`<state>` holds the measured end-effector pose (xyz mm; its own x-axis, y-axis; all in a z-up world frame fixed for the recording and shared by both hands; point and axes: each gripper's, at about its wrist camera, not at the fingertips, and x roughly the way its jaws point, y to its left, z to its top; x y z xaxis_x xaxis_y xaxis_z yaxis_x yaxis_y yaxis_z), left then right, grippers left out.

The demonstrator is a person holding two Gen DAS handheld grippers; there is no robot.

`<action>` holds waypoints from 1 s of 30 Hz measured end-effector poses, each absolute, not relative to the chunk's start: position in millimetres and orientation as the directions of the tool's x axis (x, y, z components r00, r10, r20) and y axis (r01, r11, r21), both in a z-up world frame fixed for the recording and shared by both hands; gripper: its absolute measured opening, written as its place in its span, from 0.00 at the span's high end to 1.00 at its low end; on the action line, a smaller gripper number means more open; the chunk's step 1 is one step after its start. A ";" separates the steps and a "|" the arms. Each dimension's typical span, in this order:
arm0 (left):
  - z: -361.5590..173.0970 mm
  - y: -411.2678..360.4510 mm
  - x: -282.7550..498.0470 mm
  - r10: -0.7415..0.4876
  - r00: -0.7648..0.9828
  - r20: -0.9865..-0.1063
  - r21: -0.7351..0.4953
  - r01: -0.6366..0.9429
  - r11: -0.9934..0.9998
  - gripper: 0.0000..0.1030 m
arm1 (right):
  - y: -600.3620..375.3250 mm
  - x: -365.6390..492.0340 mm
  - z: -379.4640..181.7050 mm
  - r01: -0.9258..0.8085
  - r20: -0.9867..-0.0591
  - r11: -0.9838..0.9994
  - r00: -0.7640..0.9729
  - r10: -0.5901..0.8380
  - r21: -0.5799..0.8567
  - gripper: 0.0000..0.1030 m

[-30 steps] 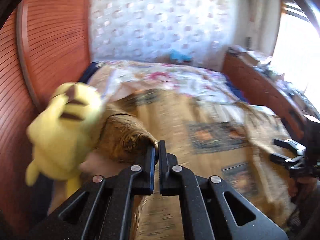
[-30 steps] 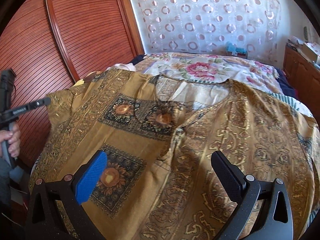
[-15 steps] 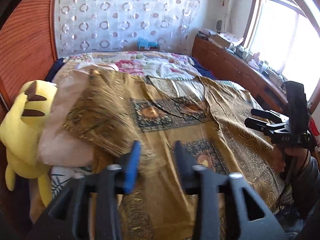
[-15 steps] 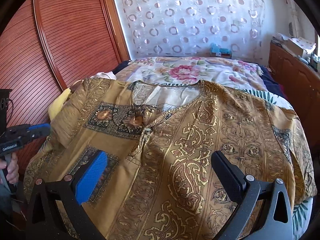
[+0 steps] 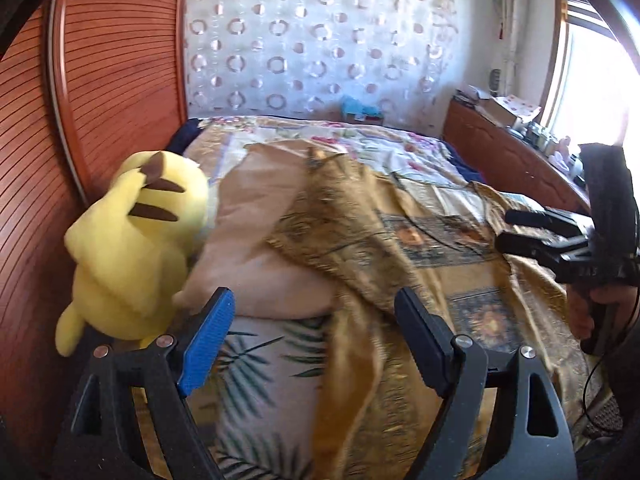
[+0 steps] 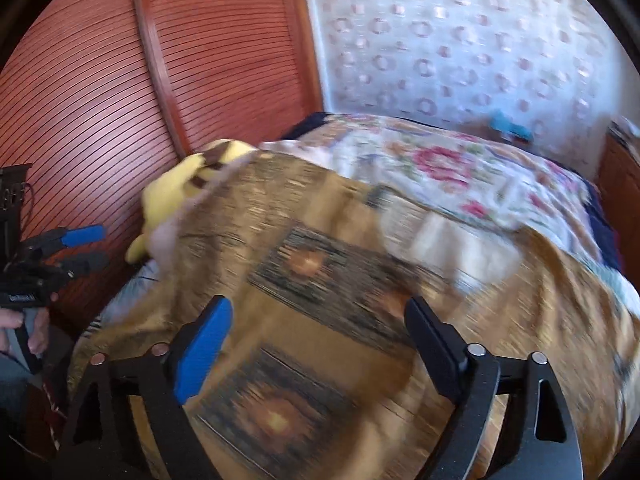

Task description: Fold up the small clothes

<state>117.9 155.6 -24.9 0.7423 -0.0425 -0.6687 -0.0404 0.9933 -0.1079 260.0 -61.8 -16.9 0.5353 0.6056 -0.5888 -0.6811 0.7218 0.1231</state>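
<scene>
Now the left tool (image 5: 310, 340) has let go: a second ago its jaws were clamped on a bunched corner of the golden patterned garment (image 5: 400, 248), and at this moment they are opening, with nothing between them. The sleeve it carried lies folded inward across the garment's body, over the pink pillow (image 5: 256, 264) near the left edge of the bed (image 5: 360, 140), just beside the yellow plush toy (image 5: 136, 248). I judge that the first sleeve fold is laid down and the left side is freed for the next grasp.

The right tool (image 6: 316, 340) hangs over the middle of the garment, its jaws closing from wide, yet empty; the cloth lies beneath them, not pinched. Its view is blurred, so finer detail of the fabric cannot be told. The garment remains spread over most of the bed's near half.

As for writing, pale lettering shows on each tool's body in the other's view, too small to read.
</scene>
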 end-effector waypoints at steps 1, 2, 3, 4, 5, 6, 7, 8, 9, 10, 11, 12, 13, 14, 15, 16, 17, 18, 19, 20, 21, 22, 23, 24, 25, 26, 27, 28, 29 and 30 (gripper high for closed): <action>-26.5 161.4 116.6 -0.033 0.743 -0.669 -0.104 -0.050 0.993 0.20 | -42.8 262.0 -15.3 -0.705 -0.590 0.699 0.516 0.621 0.120 0.19; -27.9 165.7 116.1 -0.024 0.742 -0.670 -0.103 -0.060 0.993 0.20 | -34.0 267.6 -13.4 -0.721 -0.590 0.682 0.501 0.634 0.120 0.20; -29.8 172.8 115.1 -0.015 0.741 -0.671 -0.104 -0.074 0.992 0.20 | -20.1 270.1 -12.9 -0.743 -0.589 0.658 0.480 0.651 0.121 0.24; -31.7 176.4 115.2 -0.011 0.740 -0.672 -0.107 -0.083 0.991 0.20 | -0.7 272.6 -12.4 -0.772 -0.589 0.623 0.449 0.673 0.123 0.30; -33.3 180.5 115.2 -0.007 0.738 -0.674 -0.111 -0.092 0.990 0.20 | 11.5 275.5 -13.0 -0.789 -0.591 0.602 0.428 0.683 0.124 0.33; -35.1 185.1 114.6 -0.002 0.737 -0.676 -0.113 -0.102 0.988 0.20 | 25.6 278.5 -14.1 -0.806 -0.597 0.579 0.407 0.691 0.121 0.36; -37.0 189.8 114.1 0.006 0.735 -0.678 -0.114 -0.113 0.987 0.20 | 41.9 281.9 -15.2 -0.821 -0.603 0.560 0.391 0.695 0.112 0.38; -38.3 192.9 114.2 0.009 0.733 -0.680 -0.116 -0.120 0.986 0.20 | 55.9 284.5 -17.1 -0.833 -0.609 0.543 0.381 0.696 0.100 0.38; -39.7 196.6 114.4 0.012 0.730 -0.683 -0.116 -0.125 0.985 0.20 | 67.7 286.5 -19.2 -0.844 -0.616 0.530 0.372 0.694 0.087 0.39; -41.5 199.6 114.0 0.017 0.727 -0.686 -0.115 -0.132 0.985 0.20 | 79.2 290.4 -23.0 -0.851 -0.628 0.521 0.368 0.686 0.071 0.39; -43.1 202.0 113.6 0.019 0.726 -0.688 -0.116 -0.137 0.984 0.20 | 89.9 293.6 -28.5 -0.856 -0.642 0.514 0.364 0.674 0.055 0.39; -44.2 203.6 113.3 0.019 0.724 -0.690 -0.117 -0.138 0.983 0.20 | 96.3 298.6 -34.2 -0.859 -0.656 0.509 0.360 0.664 0.044 0.39; -45.1 205.2 113.0 0.019 0.723 -0.690 -0.118 -0.138 0.983 0.20 | 103.6 302.1 -40.1 -0.861 -0.672 0.507 0.357 0.649 0.032 0.41; -45.9 206.3 113.0 0.021 0.722 -0.691 -0.117 -0.140 0.983 0.20 | 108.5 305.0 -47.3 -0.861 -0.690 0.509 0.358 0.629 0.017 0.43; -46.2 207.1 111.6 0.022 0.722 -0.691 -0.116 -0.140 0.983 0.20 | 113.0 307.3 -52.1 -0.859 -0.705 0.512 0.360 0.611 0.004 0.54; -47.2 207.6 111.6 0.021 0.722 -0.691 -0.116 -0.140 0.983 0.20 | 116.1 309.0 -57.0 -0.856 -0.720 0.516 0.366 0.590 -0.012 0.70; -47.5 208.0 111.5 0.020 0.723 -0.691 -0.117 -0.140 0.983 0.20 | 117.4 309.5 -58.3 -0.855 -0.720 0.518 0.371 0.586 -0.019 0.76; -47.9 208.4 111.5 0.019 0.723 -0.690 -0.119 -0.139 0.983 0.20 | 115.4 310.4 -56.8 -0.857 -0.714 0.516 0.365 0.598 -0.006 0.81; -48.8 207.5 112.1 0.014 0.725 -0.689 -0.122 -0.135 0.983 0.20 | 110.2 311.9 -54.2 -0.857 -0.703 0.515 0.357 0.615 0.015 0.91; -49.0 207.2 113.3 0.009 0.726 -0.687 -0.124 -0.129 0.984 0.20 | 103.4 313.0 -49.5 -0.852 -0.686 0.522 0.364 0.630 0.027 0.93; -48.3 206.7 113.7 0.005 0.727 -0.687 -0.125 -0.125 0.984 0.20 | 97.3 311.7 -44.8 -0.847 -0.666 0.531 0.378 0.643 0.032 0.95; -48.7 204.5 115.3 -0.001 0.727 -0.687 -0.126 -0.118 0.985 0.20 | 90.8 312.8 -39.6 -0.838 -0.643 0.544 0.396 0.656 0.038 0.96; -48.6 202.3 116.6 -0.006 0.727 -0.686 -0.127 -0.112 0.986 0.20 | 81.2 314.5 -33.9 -0.826 -0.617 0.561 0.417 0.667 0.047 0.96; -48.5 198.7 118.3 -0.012 0.727 -0.686 -0.127 -0.103 0.987 0.20 | 72.3 316.4 -29.9 -0.816 -0.603 0.576 0.431 0.671 0.058 0.96; -48.4 195.7 119.5 -0.019 0.728 -0.685 -0.127 -0.094 0.987 0.20 | 62.1 313.7 -28.7 -0.807 -0.593 0.587 0.441 0.674 0.067 0.96; -46.9 192.3 121.4 -0.022 0.729 -0.684 -0.126 -0.088 0.988 0.20 | 49.6 309.4 -26.9 -0.796 -0.583 0.601 0.453 0.674 0.076 0.96; -46.2 189.4 123.3 -0.028 0.730 -0.683 -0.125 -0.079 0.989 0.20 | 36.9 310.8 -27.0 -0.774 -0.575 0.628 0.479 0.663 0.080 0.96; -46.0 185.2 125.1 -0.036 0.731 -0.681 -0.126 -0.068 0.990 0.20 | 28.5 311.0 -28.9 -0.759 -0.573 0.646 0.496 0.652 0.078 0.96; -46.4 180.8 127.5 -0.045 0.731 -0.681 -0.128 -0.058 0.990 0.20 | 20.7 311.5 -31.5 -0.740 -0.575 0.668 0.515 0.636 0.075 0.96; -47.1 177.2 130.5 -0.053 0.730 -0.681 -0.129 -0.049 0.990 0.20 | 11.6 311.6 -34.2 -0.720 -0.579 0.690 0.532 0.618 0.074 0.95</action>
